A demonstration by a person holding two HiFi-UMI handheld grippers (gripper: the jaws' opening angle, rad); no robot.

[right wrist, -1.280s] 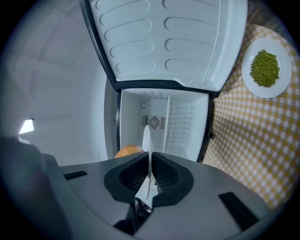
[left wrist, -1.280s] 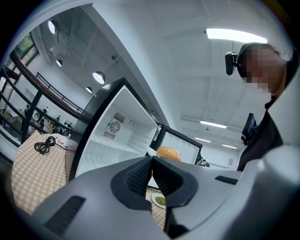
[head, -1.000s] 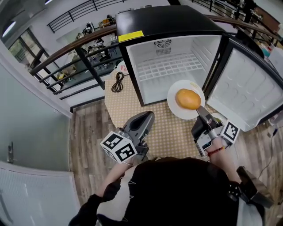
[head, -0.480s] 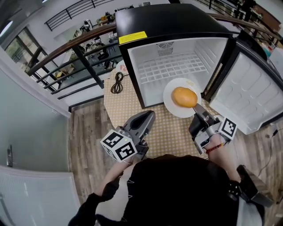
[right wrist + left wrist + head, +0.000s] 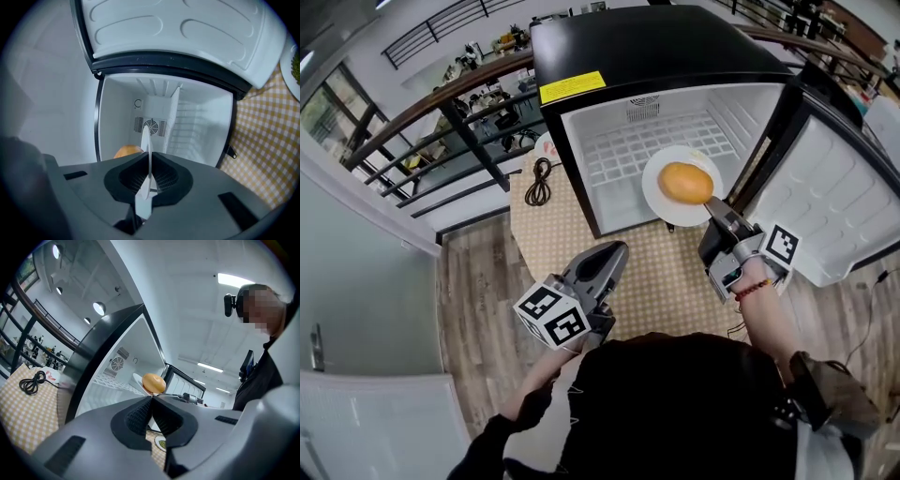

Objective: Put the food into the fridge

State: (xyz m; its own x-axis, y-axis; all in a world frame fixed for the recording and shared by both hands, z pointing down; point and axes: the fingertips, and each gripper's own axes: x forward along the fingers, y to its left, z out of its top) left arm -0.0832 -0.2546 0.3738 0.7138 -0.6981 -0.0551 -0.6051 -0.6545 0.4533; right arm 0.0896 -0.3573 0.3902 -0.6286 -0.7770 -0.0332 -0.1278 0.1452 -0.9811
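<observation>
Plate (image 5: 657, 194) rim pinched in right gripper (image 5: 711, 203), level ahead of its jaws, presumably so bun (image 5: 685, 182) cannot roll approaching fridge (image 5: 647, 47); left gripper (image 5: 617, 249) clenched empty.

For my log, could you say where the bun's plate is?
Head view, right of centre: the plate is clamped in the right gripper, at the mouth of the open fridge.

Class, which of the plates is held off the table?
The white plate with the orange bun, clamped at its rim by the right gripper; the other plates lie on the table.
</observation>
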